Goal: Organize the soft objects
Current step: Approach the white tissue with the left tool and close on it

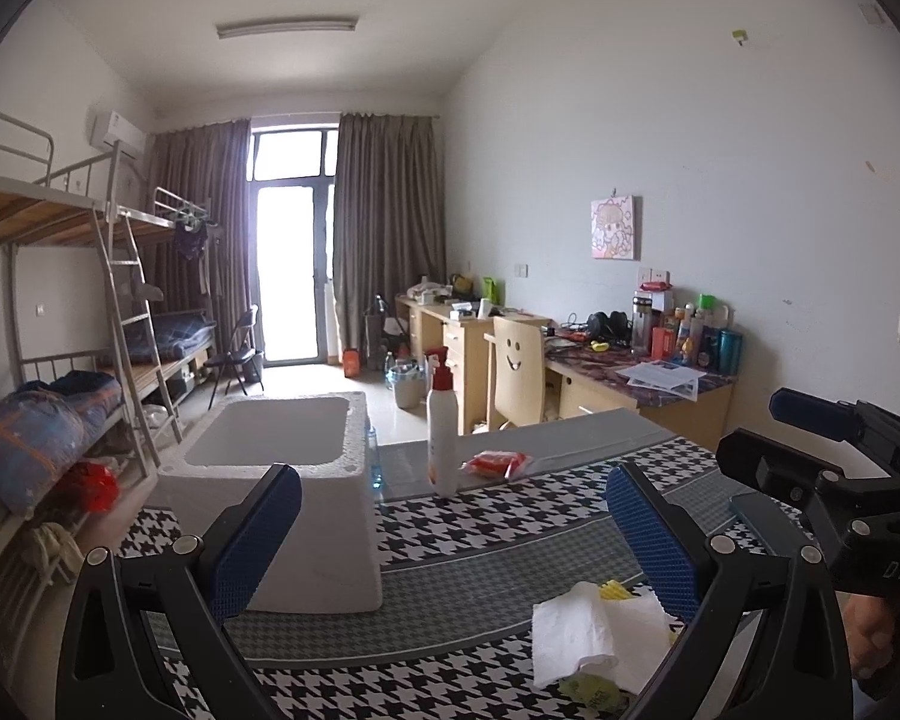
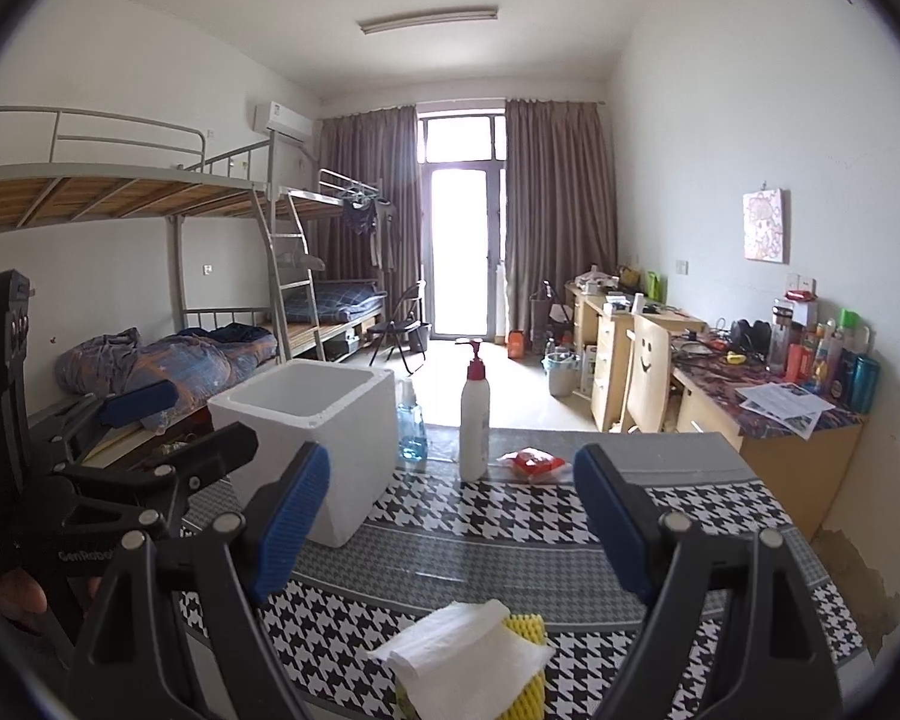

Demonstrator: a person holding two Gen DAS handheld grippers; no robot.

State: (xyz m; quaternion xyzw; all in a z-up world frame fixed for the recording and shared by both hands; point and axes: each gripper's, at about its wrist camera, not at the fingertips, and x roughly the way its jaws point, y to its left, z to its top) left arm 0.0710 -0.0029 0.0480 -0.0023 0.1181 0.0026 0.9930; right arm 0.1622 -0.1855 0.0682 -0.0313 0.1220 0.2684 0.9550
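Approach step: both hand-held grippers, left (image 1: 453, 531) and right (image 2: 450, 519), spread empty near tissue (image 2: 462, 648); foam box (image 2: 312, 420) beyond; next, likely grasp tissue.

- yellow foam net (image 2: 525, 654): mostly hidden under the white tissue (image 2: 462, 654); only a strip shows at the tissue's right edge
- left wrist view: the same net (image 1: 615, 590) shows only as a small corner behind the tissue (image 1: 594, 630)
- green-printed item (image 1: 591, 690) under the tissue: too covered to identify
- blue-liquid bottle (image 2: 411, 429): partly behind the foam box (image 2: 312, 444)
- red packet (image 2: 534, 461): label too small to read
- right gripper (image 1: 822, 450): cut off by the frame's right edge
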